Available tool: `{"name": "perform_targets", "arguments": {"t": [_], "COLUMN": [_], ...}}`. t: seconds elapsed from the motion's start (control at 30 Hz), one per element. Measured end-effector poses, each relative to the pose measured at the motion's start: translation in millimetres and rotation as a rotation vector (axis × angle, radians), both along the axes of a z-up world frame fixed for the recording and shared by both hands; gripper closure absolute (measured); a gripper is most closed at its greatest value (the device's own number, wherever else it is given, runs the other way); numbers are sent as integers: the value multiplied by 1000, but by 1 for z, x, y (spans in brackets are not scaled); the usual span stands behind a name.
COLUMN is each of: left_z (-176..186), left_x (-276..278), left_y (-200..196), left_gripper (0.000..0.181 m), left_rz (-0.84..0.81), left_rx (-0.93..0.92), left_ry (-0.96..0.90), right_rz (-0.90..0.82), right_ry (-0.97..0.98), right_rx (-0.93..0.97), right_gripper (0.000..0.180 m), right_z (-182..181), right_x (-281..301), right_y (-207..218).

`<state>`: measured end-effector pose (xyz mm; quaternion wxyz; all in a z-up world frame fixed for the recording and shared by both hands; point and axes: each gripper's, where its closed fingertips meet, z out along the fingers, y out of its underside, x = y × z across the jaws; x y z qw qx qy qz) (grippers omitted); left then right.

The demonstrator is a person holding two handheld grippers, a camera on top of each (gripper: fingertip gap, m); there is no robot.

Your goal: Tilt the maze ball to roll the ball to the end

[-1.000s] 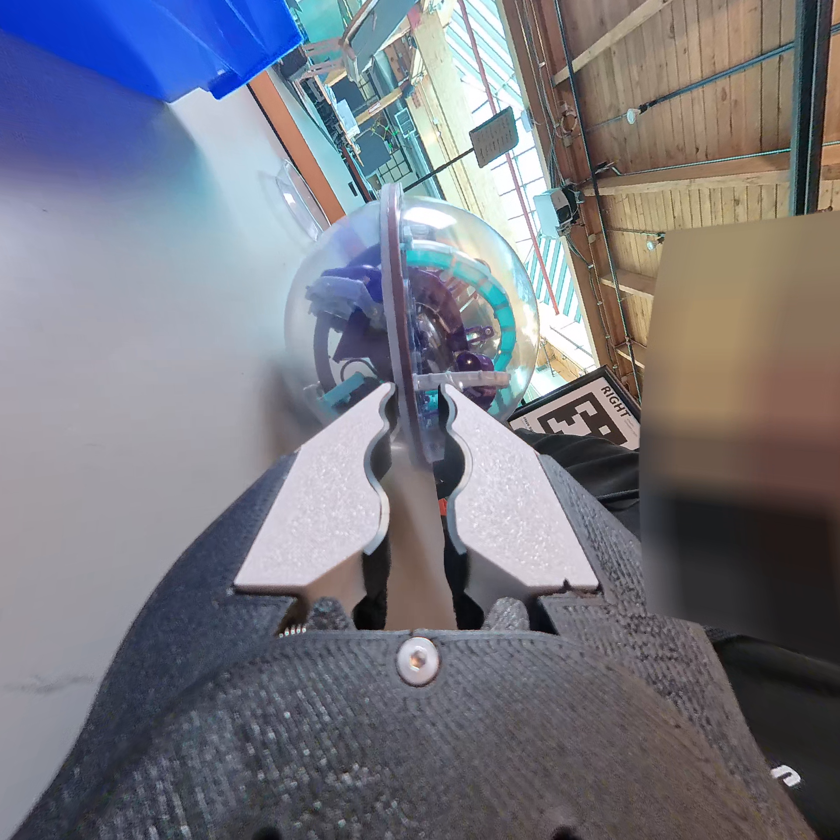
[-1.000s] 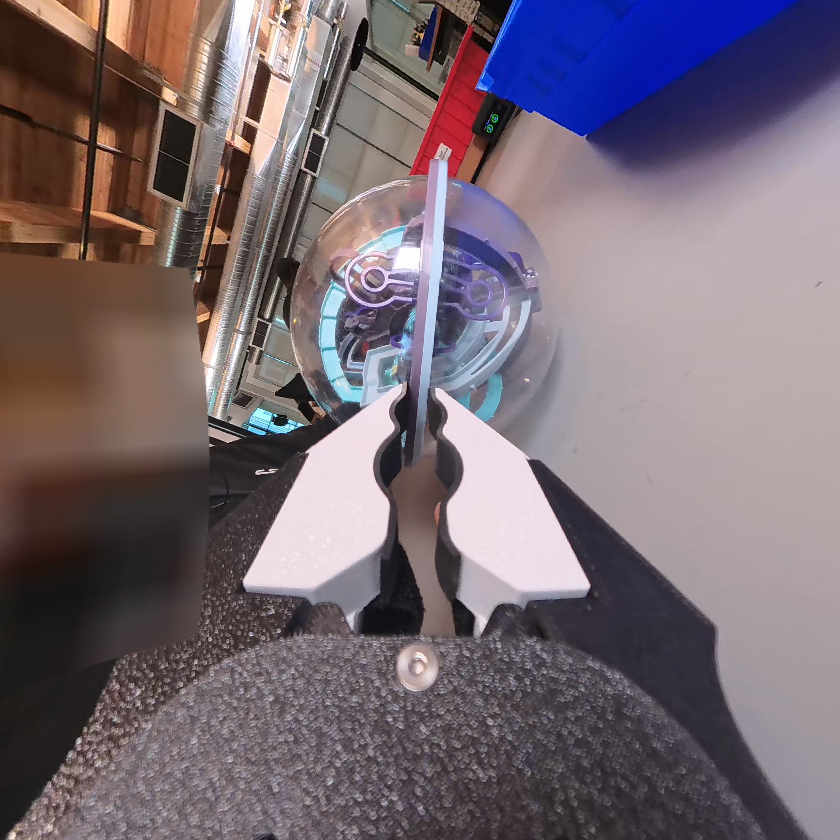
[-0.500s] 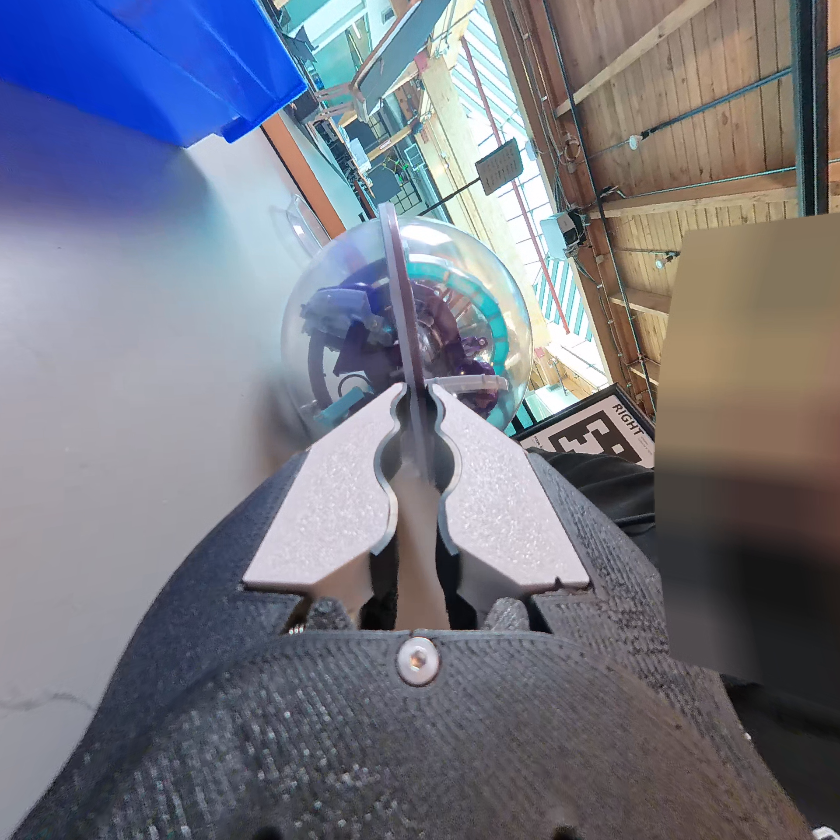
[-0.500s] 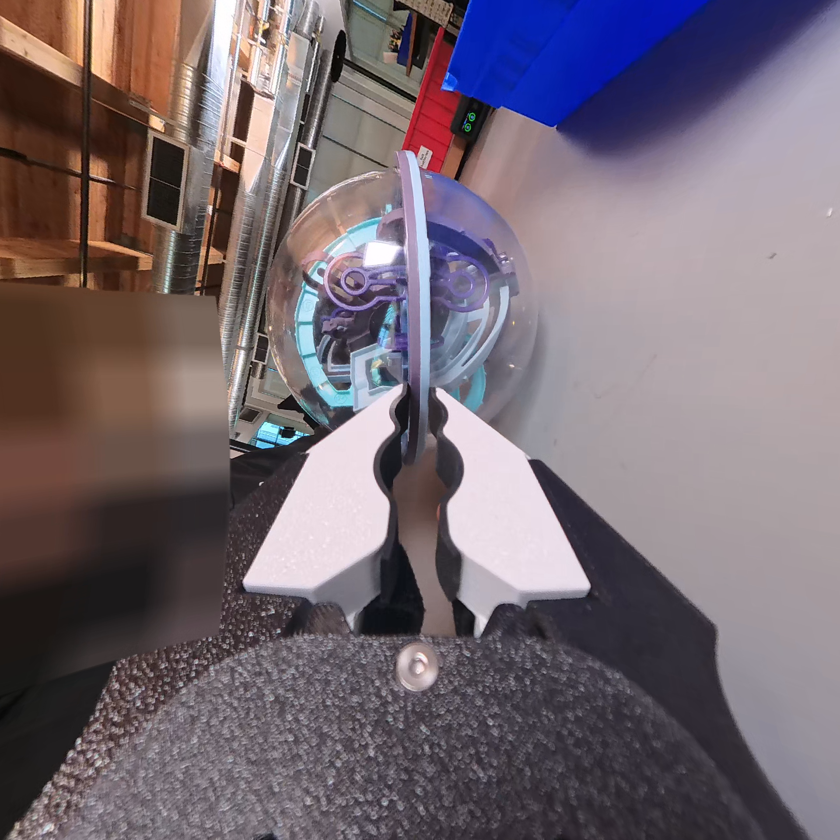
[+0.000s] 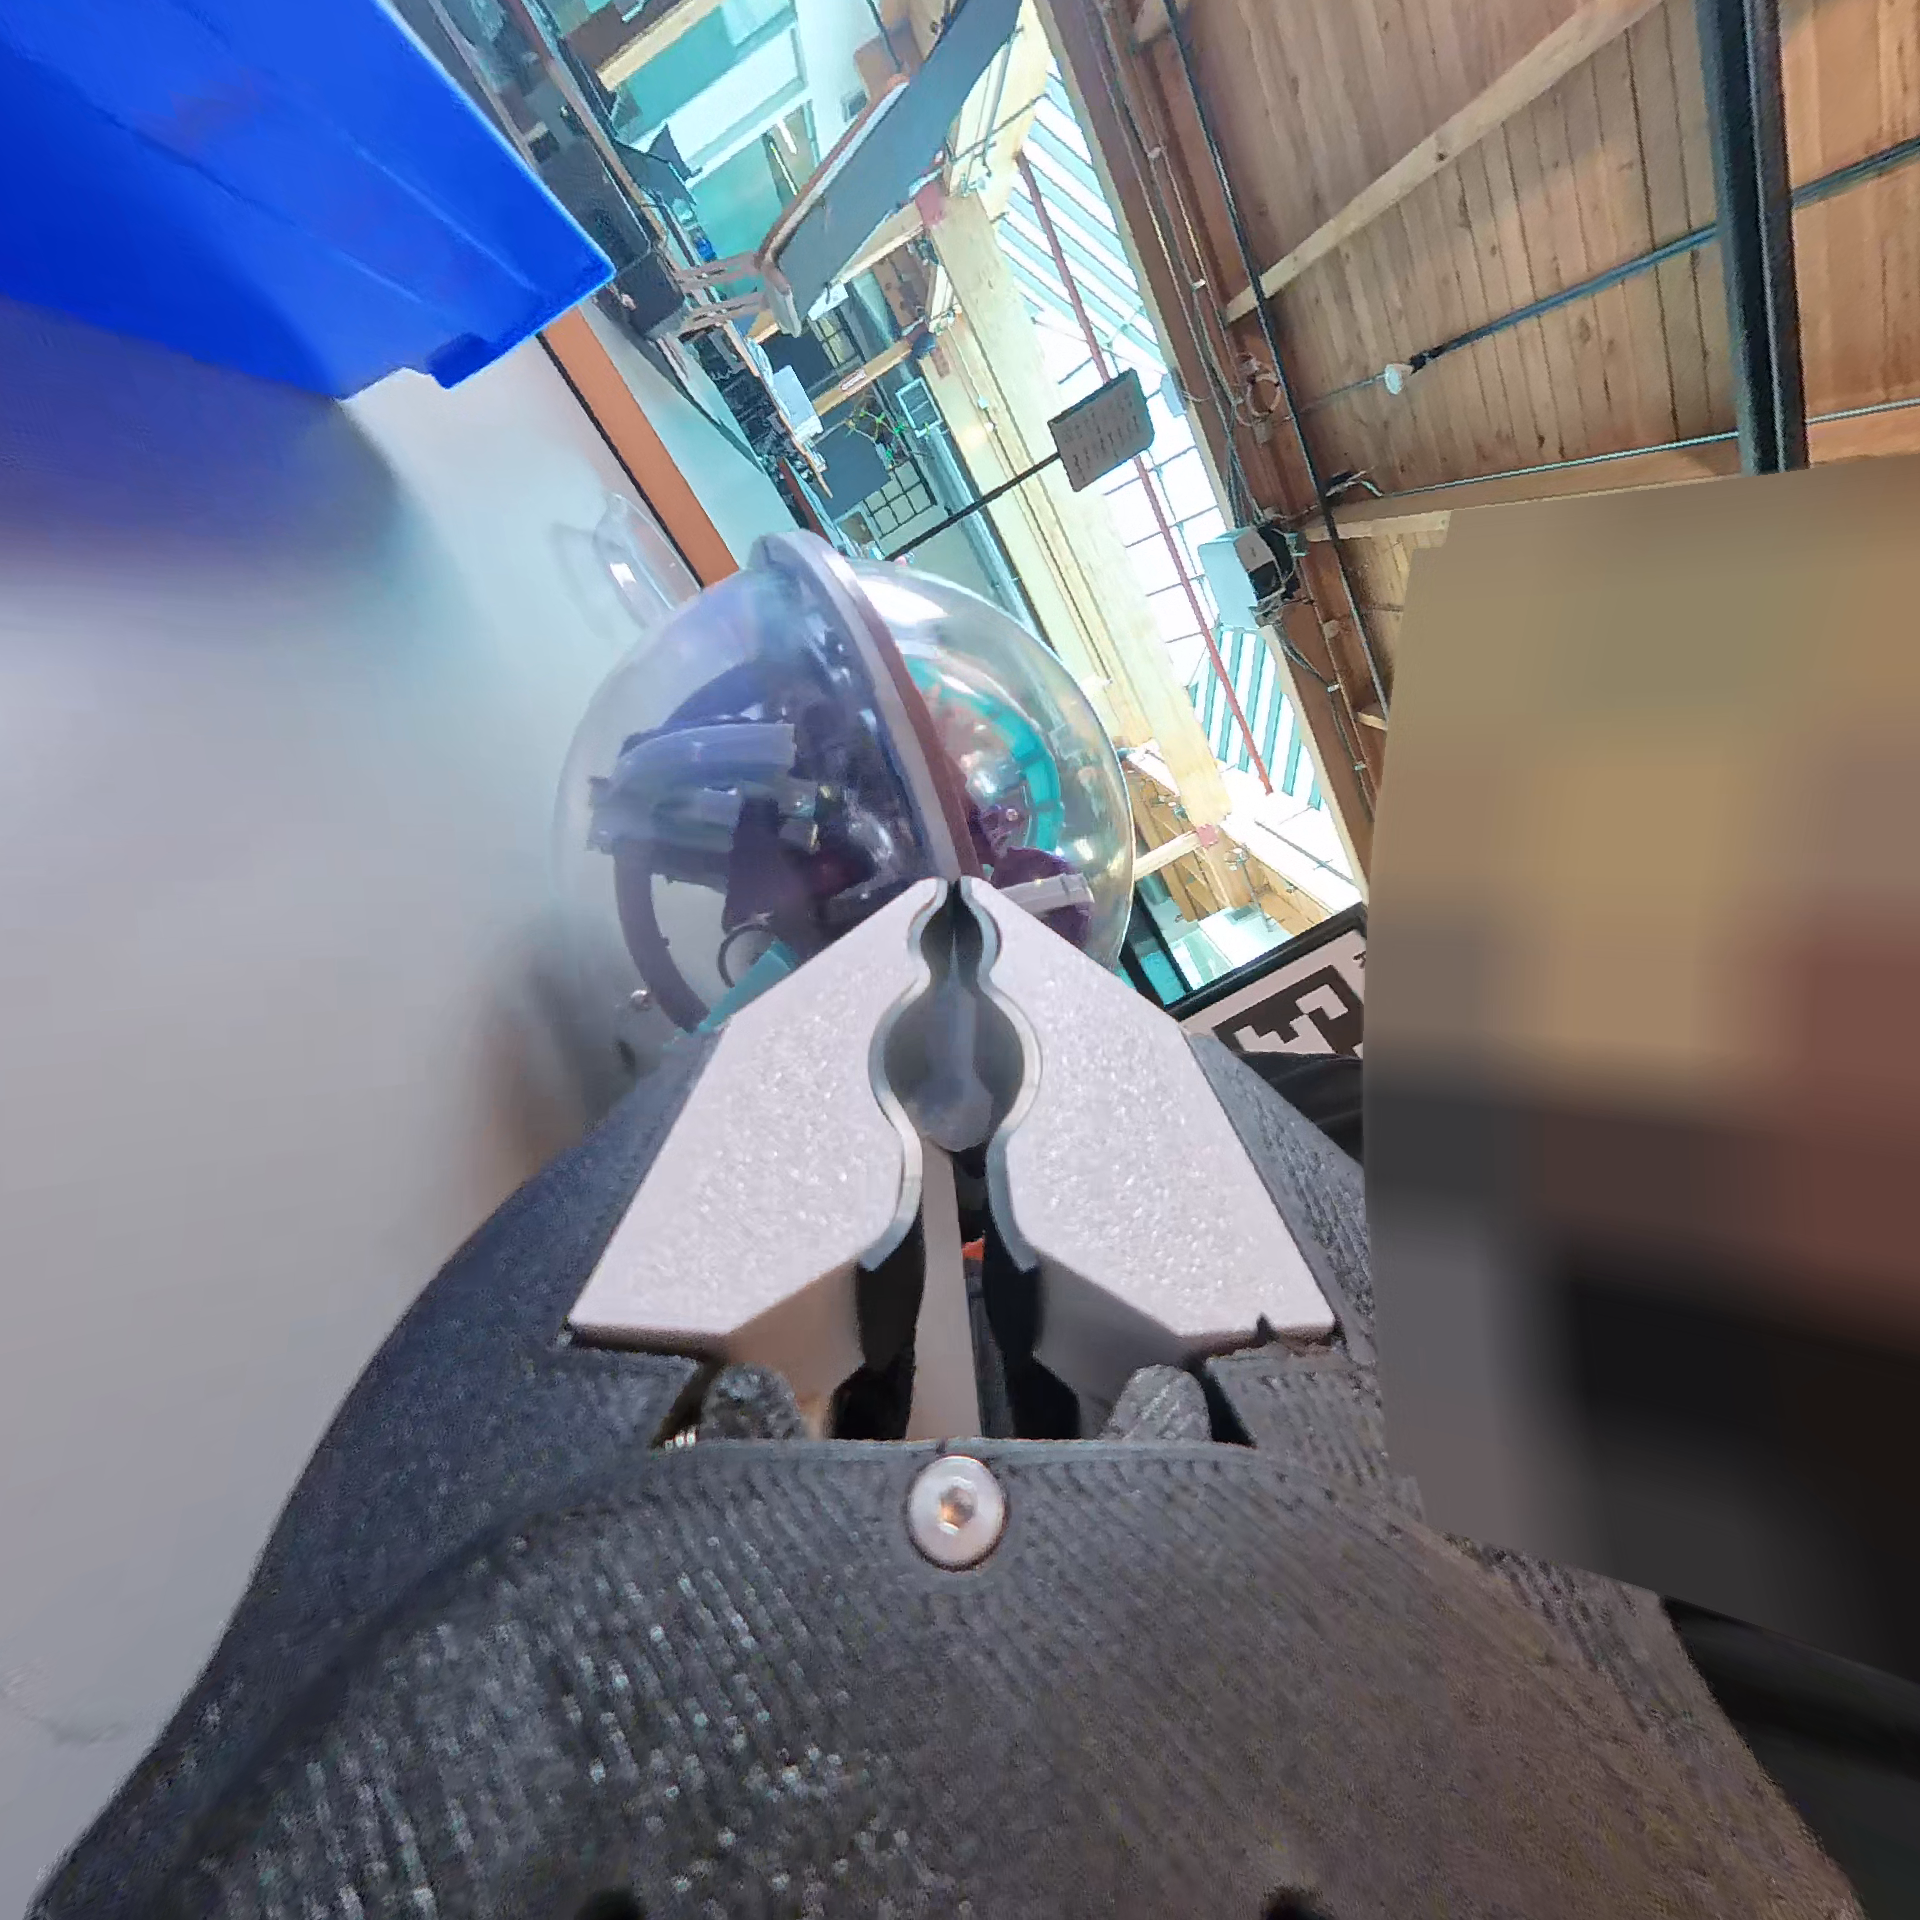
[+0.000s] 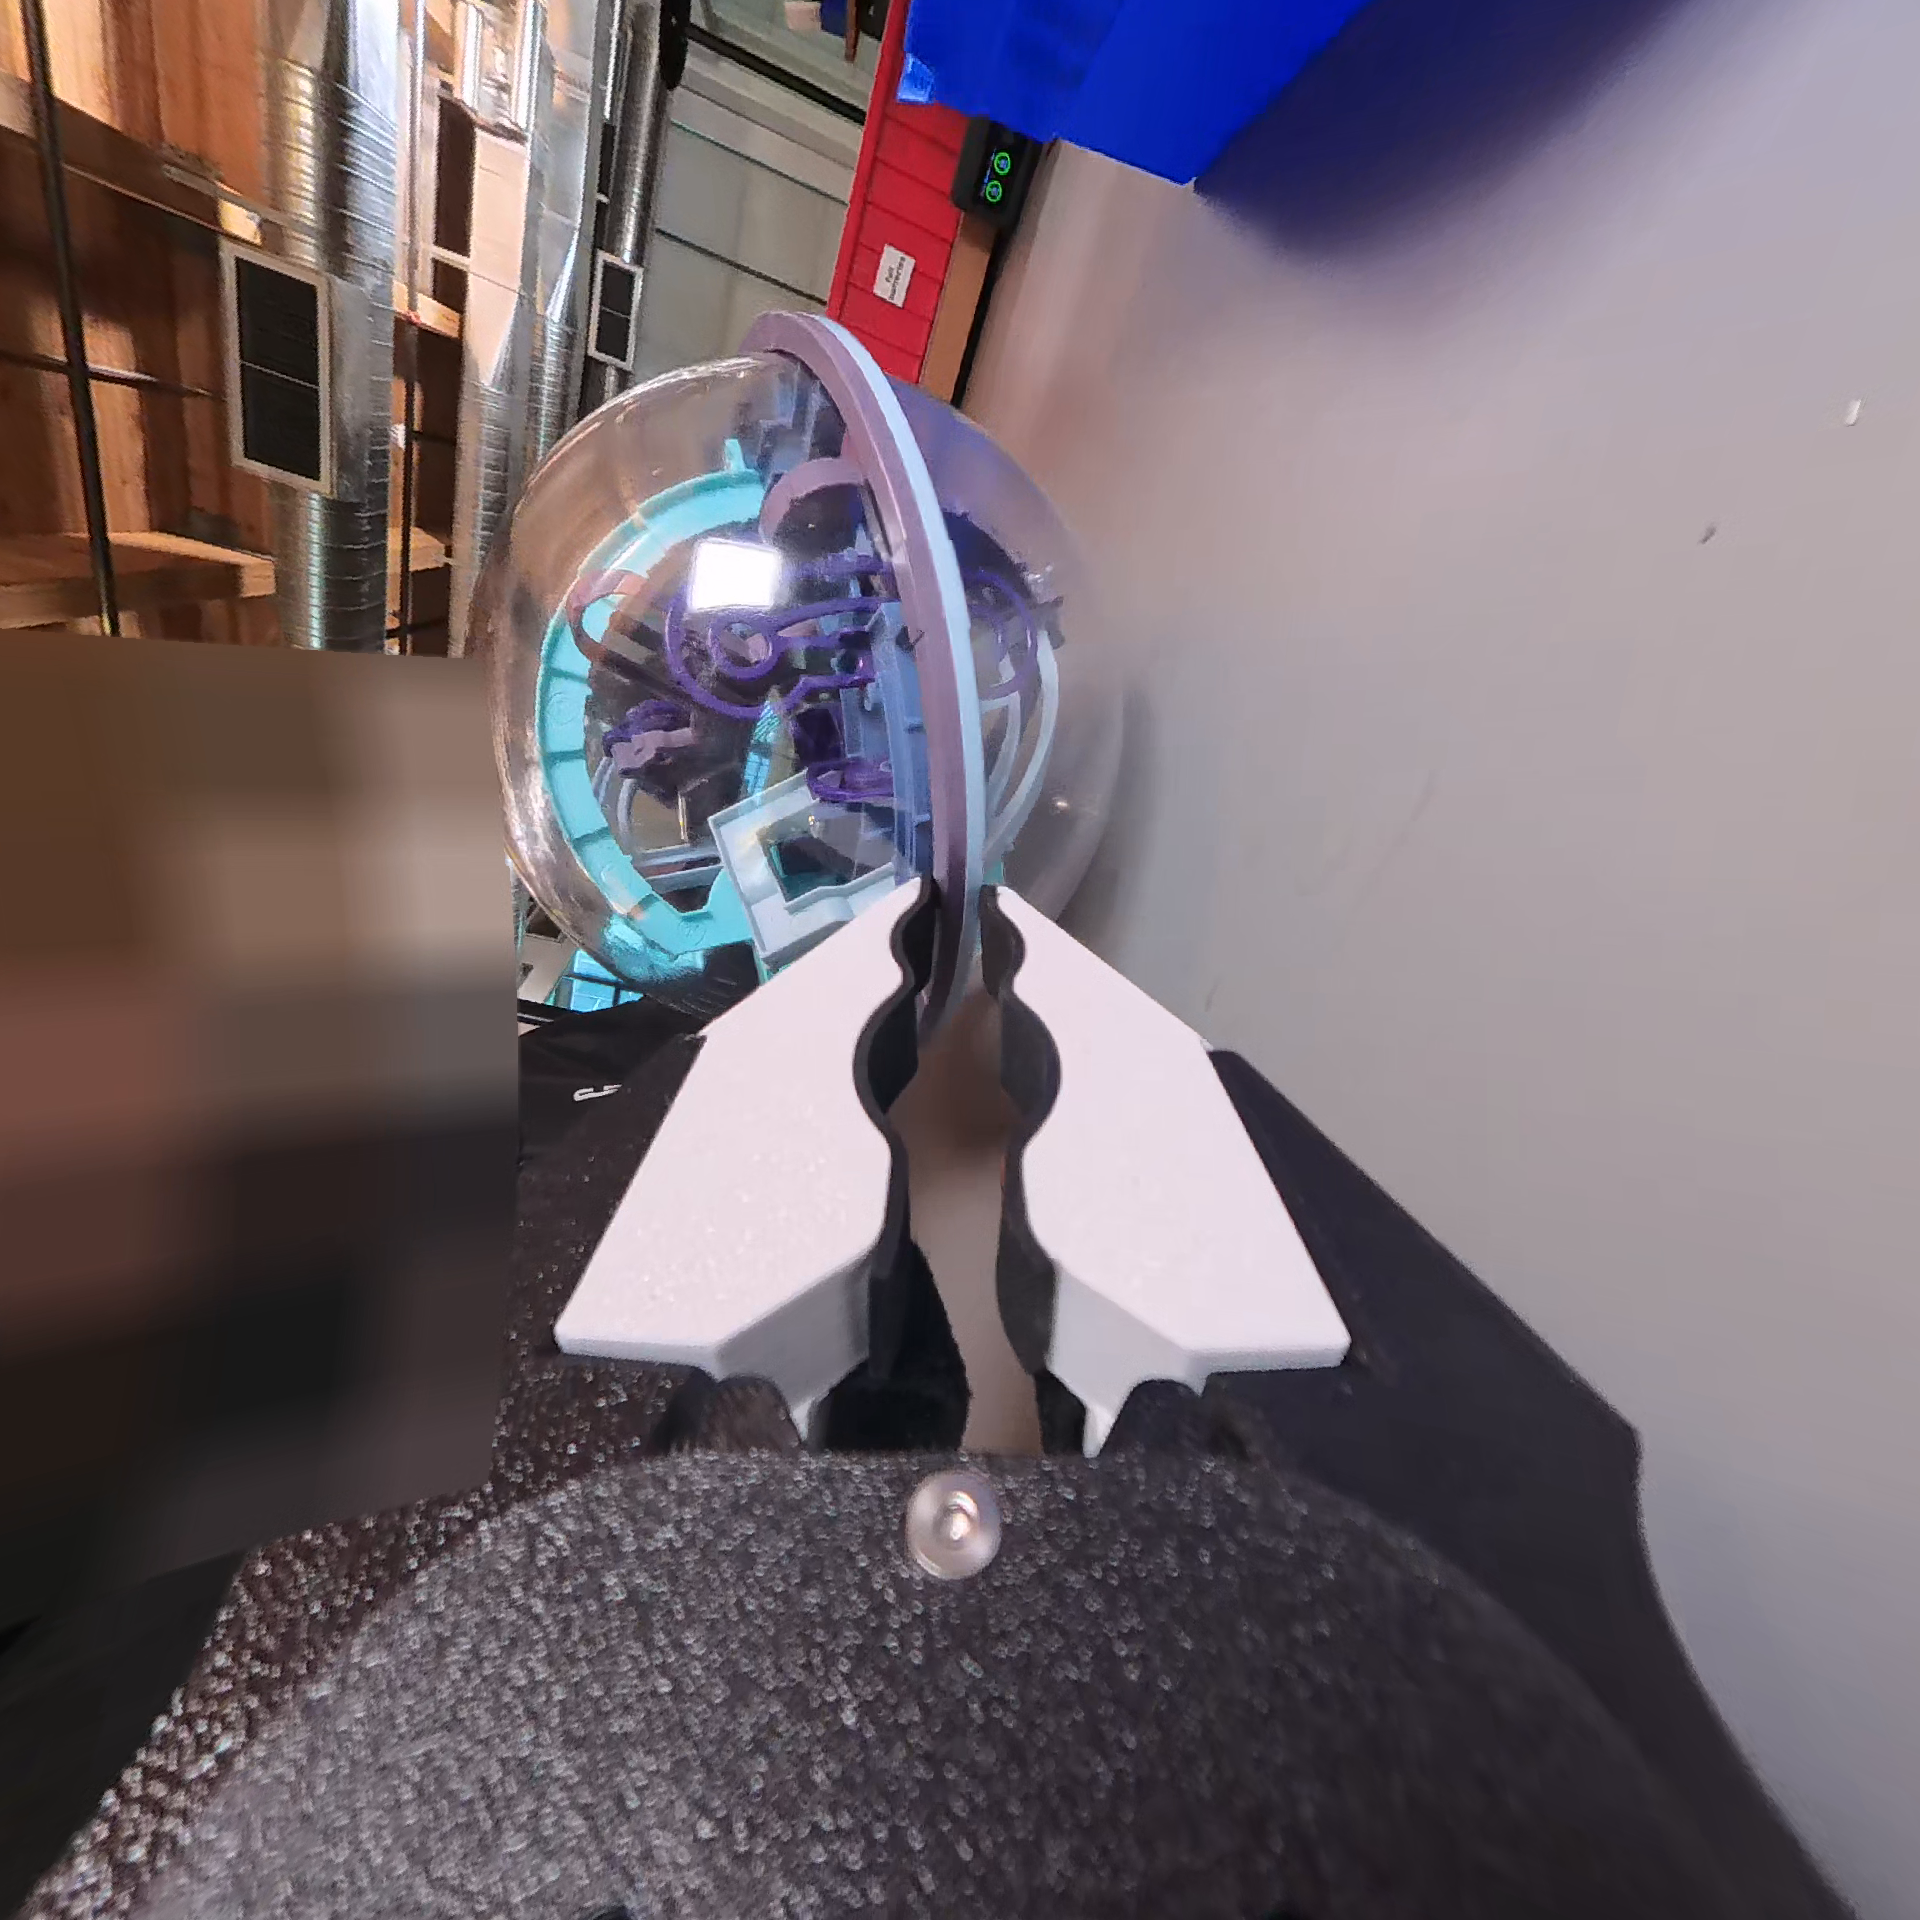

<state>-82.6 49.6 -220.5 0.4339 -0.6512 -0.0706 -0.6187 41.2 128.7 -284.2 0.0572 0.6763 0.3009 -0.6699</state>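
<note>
**Gripping the maze ball by its rim from two sides**

Holding the maze ball point(image 5: 831, 790) between us, we have the left gripper point(image 5: 954, 894) and the right gripper point(image 6: 954, 914) each set at the flat ring that runs round its middle. In the left wrist view the jaws are drawn together at their tips, pinched on the ring's edge. In the right wrist view the jaws stand a little apart with the ring point(image 6: 925, 623) passing between them, clamped on it.

Around us we see a pale grey surface point(image 5: 260, 935), which the tilted cameras show as an upright plane just beside the ball; whether the ball touches it we cannot tell. One blue bin point(image 5: 260, 177) sits at the far end of it. A clear plastic piece point(image 5: 623, 561) lies on the surface beyond the ball. A black-and-white marker tag point(image 5: 1288, 1008) shows past the ball in the left view. Wooden planks, metal ducts and a red panel point(image 6: 904, 239) fill the background.

We count one ball and two grippers. The ball is a clear, smooth sphere of two domes joined at a mauve ring, with teal, purple and pale lilac tracks point(image 6: 727, 665) inside. Each gripper has two pale, grainy wedge-shaped fingers point(image 6: 769, 1122) with wavy inner edges, on a rough dark body.
</note>
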Motion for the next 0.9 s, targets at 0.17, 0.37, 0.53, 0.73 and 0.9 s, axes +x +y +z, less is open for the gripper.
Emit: {"name": "perform_targets", "arguments": {"t": [0.17, 0.37, 0.53, 0.73, 0.9], "left_z": [2, 5, 2, -11, -19], "left_x": [-2, -4, -10, -26, -29], "left_y": [-1, -3, 0, 7, 12], "left_gripper": [181, 181, 181, 181, 181], "left_rz": [11, 11, 34, 109, 128], "left_rx": [7, 21, 20, 0, -19], "left_ry": [4, 0, 4, 31, 45], "right_rz": [13, 33, 31, 46, 51], "right_ry": [-36, -52, -28, 19, 48], "right_rx": [11, 11, 12, 30, 37], "right_gripper": [174, 175, 175, 176, 176], "right_z": [-9, -13, -10, -2, 4], "right_x": [-7, -12, -12, -11, -9], "right_y": [-1, -3, -3, -7, -10]}}
